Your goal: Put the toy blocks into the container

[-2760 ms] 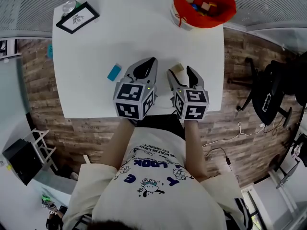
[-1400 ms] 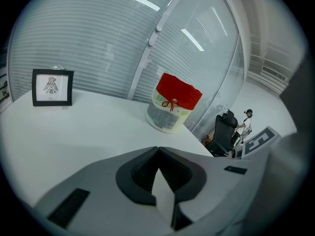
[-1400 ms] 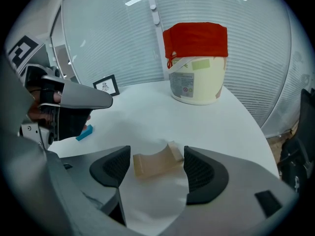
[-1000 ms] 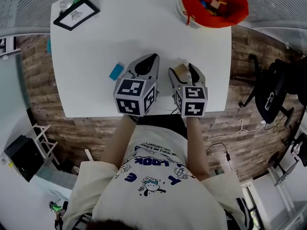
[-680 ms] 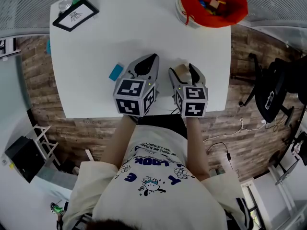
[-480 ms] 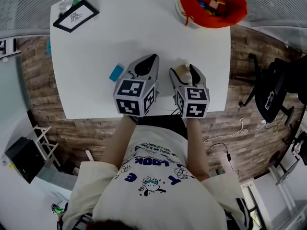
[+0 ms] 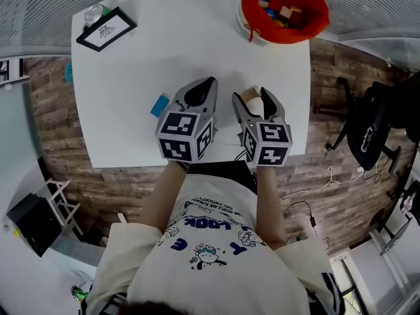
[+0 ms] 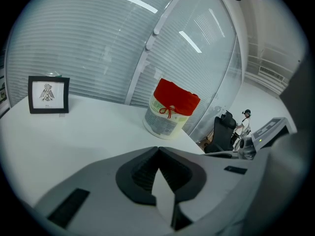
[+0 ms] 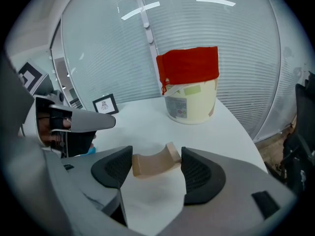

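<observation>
Tan arched block (image 9: 151, 164): is pinched between the pads of the right claw (image 9: 156, 157), apparently for carriage to the red-lined container (image 9: 190, 90) well ahead of it; left claw (image 8: 158, 154) is pressed together, empty, alongside, with a blue block (image 7: 158, 104) seen just to its left.

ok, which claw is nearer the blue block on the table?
Left. In the head view the left claw, shut and empty, sits just right of the blue block. The right claw is farther right, past the left one, gripping a wooden arch block.
</observation>
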`<state>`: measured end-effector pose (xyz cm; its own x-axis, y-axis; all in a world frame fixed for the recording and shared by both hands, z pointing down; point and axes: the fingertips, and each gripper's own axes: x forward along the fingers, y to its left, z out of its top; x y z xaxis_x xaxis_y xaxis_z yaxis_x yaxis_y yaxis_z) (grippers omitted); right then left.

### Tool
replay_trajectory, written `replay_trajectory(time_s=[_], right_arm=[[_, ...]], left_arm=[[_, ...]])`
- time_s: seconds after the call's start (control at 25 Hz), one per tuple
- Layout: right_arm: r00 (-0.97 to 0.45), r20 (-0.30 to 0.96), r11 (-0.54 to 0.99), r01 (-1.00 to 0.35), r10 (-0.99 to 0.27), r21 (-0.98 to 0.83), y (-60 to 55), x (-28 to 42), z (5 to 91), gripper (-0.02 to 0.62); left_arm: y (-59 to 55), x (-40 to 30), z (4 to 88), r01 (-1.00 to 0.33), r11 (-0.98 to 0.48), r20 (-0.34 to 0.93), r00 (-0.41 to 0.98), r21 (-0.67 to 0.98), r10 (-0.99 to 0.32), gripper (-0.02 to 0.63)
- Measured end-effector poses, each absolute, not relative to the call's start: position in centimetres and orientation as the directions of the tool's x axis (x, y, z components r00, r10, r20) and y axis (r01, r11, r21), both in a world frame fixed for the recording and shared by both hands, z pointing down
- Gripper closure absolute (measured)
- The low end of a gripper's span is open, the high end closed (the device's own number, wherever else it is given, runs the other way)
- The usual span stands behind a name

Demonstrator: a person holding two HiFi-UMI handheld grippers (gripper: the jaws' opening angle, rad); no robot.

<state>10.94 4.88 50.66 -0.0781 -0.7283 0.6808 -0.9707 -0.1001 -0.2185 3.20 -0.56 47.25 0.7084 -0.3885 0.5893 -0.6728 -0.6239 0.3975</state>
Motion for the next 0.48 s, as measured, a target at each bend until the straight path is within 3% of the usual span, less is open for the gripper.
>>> replay_trajectory(time_s=[0.48], right_arm=[[-0.05,0.608,-0.1,-0.973,-0.792,-0.21,3.4,12.0,46.3,0.287]], left_arm=[[-1.3,3.7,44.7,-0.659,-0.648,0.549,0.726,0.382,-0.415,0.575]])
